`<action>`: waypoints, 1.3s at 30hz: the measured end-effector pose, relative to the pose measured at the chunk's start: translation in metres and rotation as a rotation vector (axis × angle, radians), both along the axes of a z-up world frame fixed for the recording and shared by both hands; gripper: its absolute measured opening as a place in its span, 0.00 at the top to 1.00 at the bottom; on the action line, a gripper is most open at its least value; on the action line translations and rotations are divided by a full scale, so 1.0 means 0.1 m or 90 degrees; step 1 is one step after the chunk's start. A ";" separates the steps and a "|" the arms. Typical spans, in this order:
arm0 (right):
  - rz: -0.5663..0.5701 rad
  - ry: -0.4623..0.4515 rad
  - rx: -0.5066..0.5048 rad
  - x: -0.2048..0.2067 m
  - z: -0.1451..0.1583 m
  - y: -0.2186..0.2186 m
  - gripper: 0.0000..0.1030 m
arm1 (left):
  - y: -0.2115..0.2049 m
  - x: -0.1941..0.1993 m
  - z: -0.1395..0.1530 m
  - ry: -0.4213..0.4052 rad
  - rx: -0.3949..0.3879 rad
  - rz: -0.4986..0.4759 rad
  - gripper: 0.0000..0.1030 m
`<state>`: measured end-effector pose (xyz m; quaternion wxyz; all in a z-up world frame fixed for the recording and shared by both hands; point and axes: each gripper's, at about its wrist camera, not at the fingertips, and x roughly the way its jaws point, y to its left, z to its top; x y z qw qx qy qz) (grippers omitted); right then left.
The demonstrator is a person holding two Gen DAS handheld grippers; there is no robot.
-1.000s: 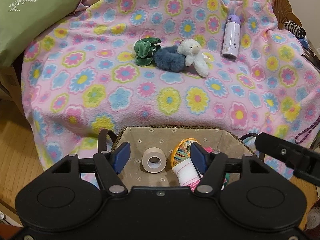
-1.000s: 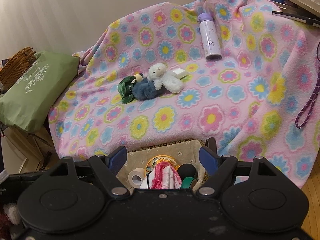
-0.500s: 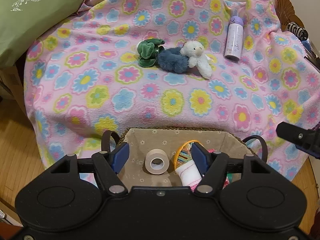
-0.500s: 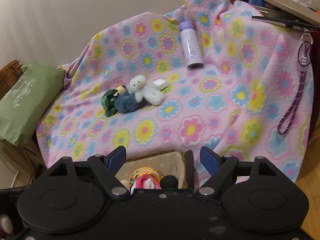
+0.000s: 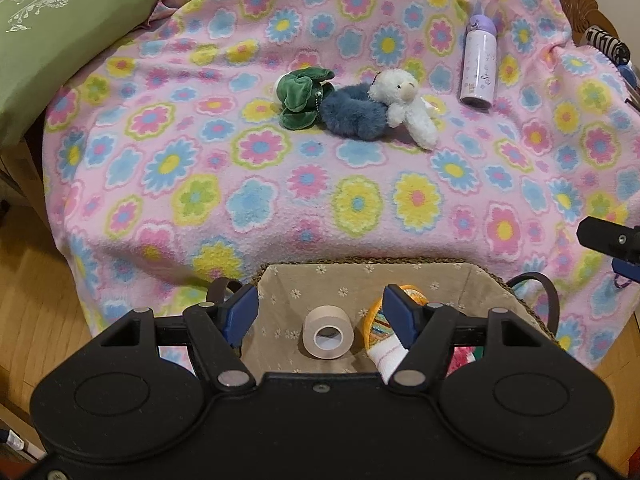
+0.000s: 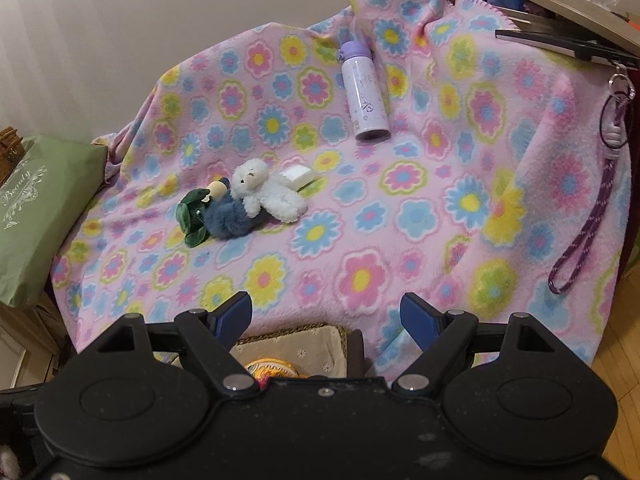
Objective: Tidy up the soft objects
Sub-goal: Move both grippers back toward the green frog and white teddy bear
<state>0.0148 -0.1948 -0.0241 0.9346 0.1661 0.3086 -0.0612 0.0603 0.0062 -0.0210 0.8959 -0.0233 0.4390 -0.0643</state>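
Note:
Three soft toys lie bunched mid-blanket: a green plush (image 5: pixel 304 98), a blue fluffy ring (image 5: pixel 352 114) and a white teddy bear (image 5: pixel 404 104). The right wrist view shows the same green plush (image 6: pixel 192 216), blue ring (image 6: pixel 230 220) and bear (image 6: pixel 264 192). My left gripper (image 5: pixel 320 312) hangs open over a lined wicker basket (image 5: pixel 360 276) that holds a tape roll (image 5: pixel 328 338), a white sock and a yellow-rimmed item. My right gripper (image 6: pixel 326 314) is open and empty, above the basket's far corner (image 6: pixel 296 344), well short of the toys.
The pink floral blanket (image 5: pixel 360 208) drapes over a seat. On it lie a lilac bottle (image 6: pixel 366 98) and a small white block (image 6: pixel 298 176). A green pillow (image 5: pixel 48 40) sits at the left; a purple lanyard (image 6: pixel 580 248) hangs at the right. Wooden floor lies below.
The right wrist view has swung rightward, so the toys sit further left and most of the basket has slipped under the gripper body. The left view has barely shifted.

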 end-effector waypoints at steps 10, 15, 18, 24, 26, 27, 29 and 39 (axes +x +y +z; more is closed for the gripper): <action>0.017 0.039 -0.003 0.33 -0.08 0.02 0.20 | -0.02 0.24 -0.05 0.024 0.010 -0.012 0.37; 0.027 0.060 -0.007 0.50 -0.13 0.04 0.20 | -0.02 0.38 -0.07 0.037 0.013 -0.018 0.37; 0.035 0.073 -0.013 0.60 -0.17 0.05 0.20 | -0.03 0.46 -0.09 0.043 0.015 -0.024 0.37; 0.046 0.095 -0.020 0.79 -0.22 0.08 0.20 | -0.05 0.62 -0.14 0.051 0.018 -0.039 0.37; 0.050 0.101 -0.024 0.86 -0.23 0.09 0.19 | -0.04 0.67 -0.15 0.053 0.018 -0.042 0.37; 0.052 0.103 -0.027 0.90 -0.24 0.09 0.19 | -0.04 0.70 -0.15 0.053 0.019 -0.044 0.37; 0.055 0.108 -0.032 0.96 -0.25 0.10 0.19 | -0.03 0.76 -0.16 0.053 0.020 -0.047 0.37; 0.070 0.118 -0.062 1.34 -0.27 0.13 0.17 | -0.01 1.11 -0.18 0.032 0.040 -0.067 0.36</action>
